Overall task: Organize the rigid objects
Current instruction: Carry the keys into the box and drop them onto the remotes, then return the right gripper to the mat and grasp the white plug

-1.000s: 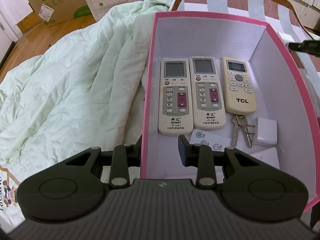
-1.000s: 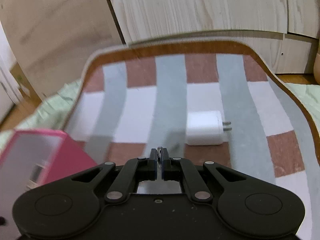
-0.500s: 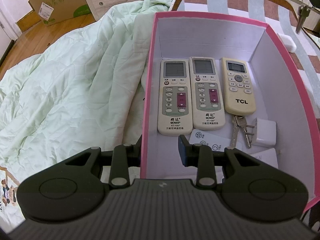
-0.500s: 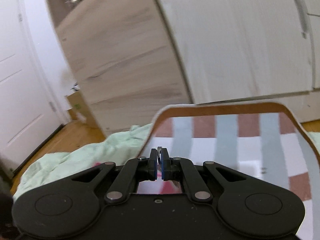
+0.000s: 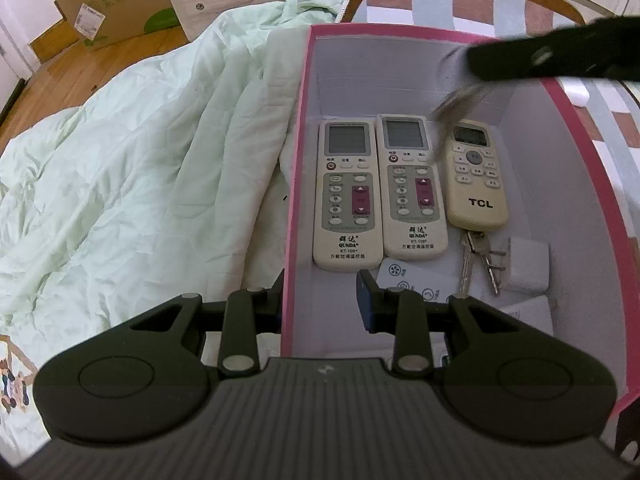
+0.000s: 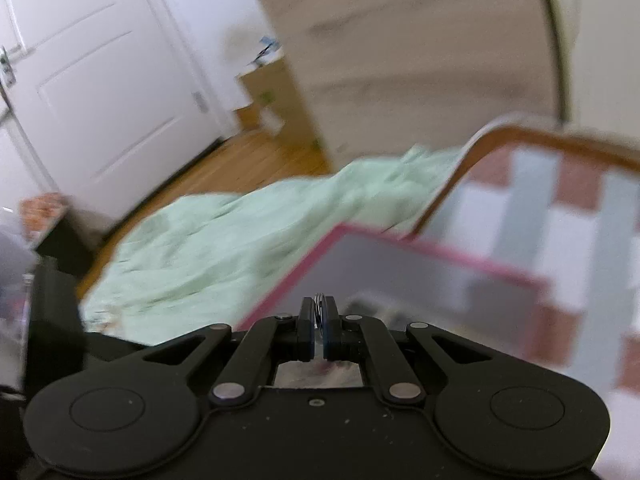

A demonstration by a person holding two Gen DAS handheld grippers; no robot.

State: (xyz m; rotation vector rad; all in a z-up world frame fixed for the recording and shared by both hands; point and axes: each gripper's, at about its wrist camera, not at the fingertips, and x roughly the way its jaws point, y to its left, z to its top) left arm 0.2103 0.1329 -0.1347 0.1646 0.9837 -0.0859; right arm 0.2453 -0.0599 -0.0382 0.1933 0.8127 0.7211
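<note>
Keys [image 5: 454, 106] now over box [image 5: 298, 184], earlier outside.

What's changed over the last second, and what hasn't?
The right gripper, still pinching the key ring, swung from the striped mat over to the pink box, keys dangling blurred. The left gripper stayed clamped on the box wall; remotes, keys and charger inside unmoved.

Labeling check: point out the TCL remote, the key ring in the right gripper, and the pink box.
TCL remote [image 5: 475, 176], left wrist view, on its button panel.
key ring [image 6: 319, 303], right wrist view, on the wire loop pinched between the pads.
pink box [image 5: 297, 184], left wrist view, on its left wall.
</note>
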